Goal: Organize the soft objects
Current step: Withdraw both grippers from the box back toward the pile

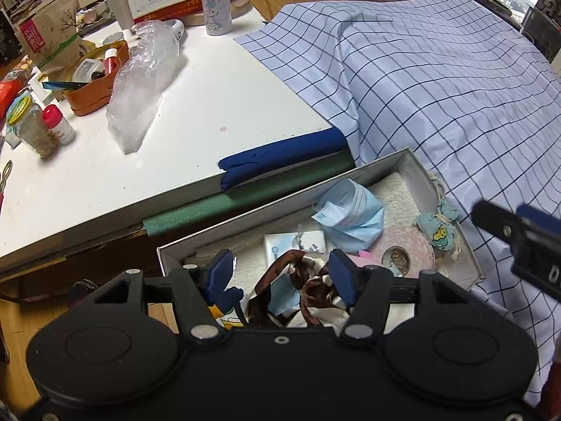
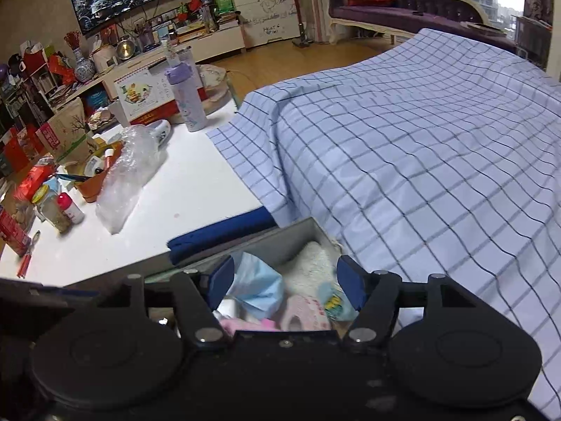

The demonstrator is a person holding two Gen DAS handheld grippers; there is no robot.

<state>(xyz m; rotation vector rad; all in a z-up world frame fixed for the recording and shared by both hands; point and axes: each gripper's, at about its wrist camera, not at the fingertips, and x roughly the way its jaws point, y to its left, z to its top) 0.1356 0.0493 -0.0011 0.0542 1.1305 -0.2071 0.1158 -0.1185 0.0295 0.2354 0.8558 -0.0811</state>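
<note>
Jaws of the left gripper [image 1: 280, 275] stand apart over the shallow grey cardboard box [image 1: 385, 161], a brown-and-cream satin scarf [image 1: 301, 294] loose between them. Right gripper [image 2: 285, 286] likewise gapes; a crumpled pale-blue face mask [image 2: 259, 289] lies between its pads, unpinched.

We see a shallow grey box [image 1: 417, 172] lined with white towel, resting on the checked cloth beside the table edge. In it lie a crumpled blue face mask [image 1: 350, 215], a brown-and-cream satin scarf [image 1: 298, 280], a white tissue packet [image 1: 291, 245], a pink tape roll [image 1: 410, 242] and a small blue drawstring pouch [image 1: 438, 228].
</note>
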